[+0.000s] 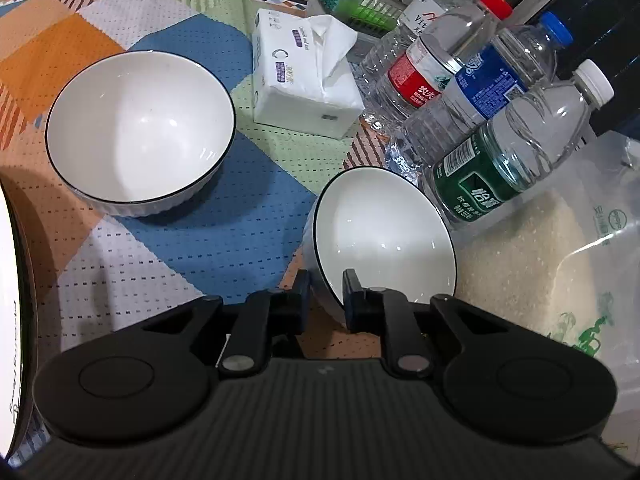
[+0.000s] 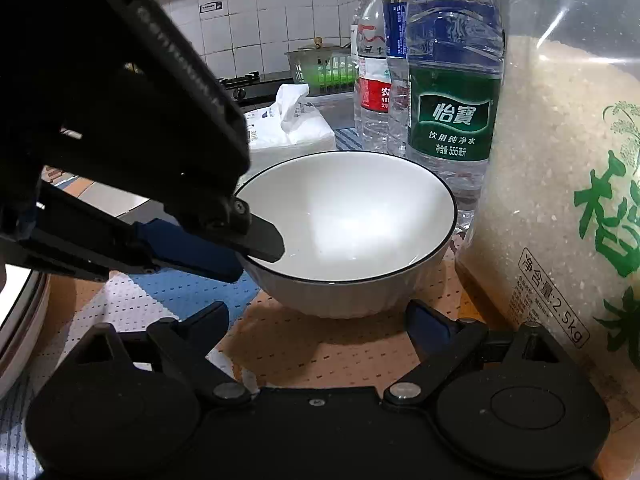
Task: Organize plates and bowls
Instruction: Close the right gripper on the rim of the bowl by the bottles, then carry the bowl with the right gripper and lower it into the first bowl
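A white ribbed bowl with a thin dark rim (image 1: 384, 236) (image 2: 348, 216) stands on the patchwork cloth beside the bottles. My left gripper (image 1: 326, 296) (image 2: 256, 254) is shut on its near-left rim, one finger inside the bowl and the other against the outer wall. A second, matching bowl (image 1: 140, 132) sits upright further left on the cloth, untouched. A white plate (image 1: 8, 280) (image 2: 18, 320) shows only as an edge at the far left. My right gripper (image 2: 320, 320) is open just in front of the held bowl, with nothing between its fingers.
A rice bag (image 1: 540, 264) (image 2: 560, 200) stands close on the bowl's right. Several water bottles (image 1: 492, 160) (image 2: 452, 112) crowd behind it. A tissue pack (image 1: 304, 76) lies beyond the bowls and a green basket (image 1: 360, 0) sits at the back.
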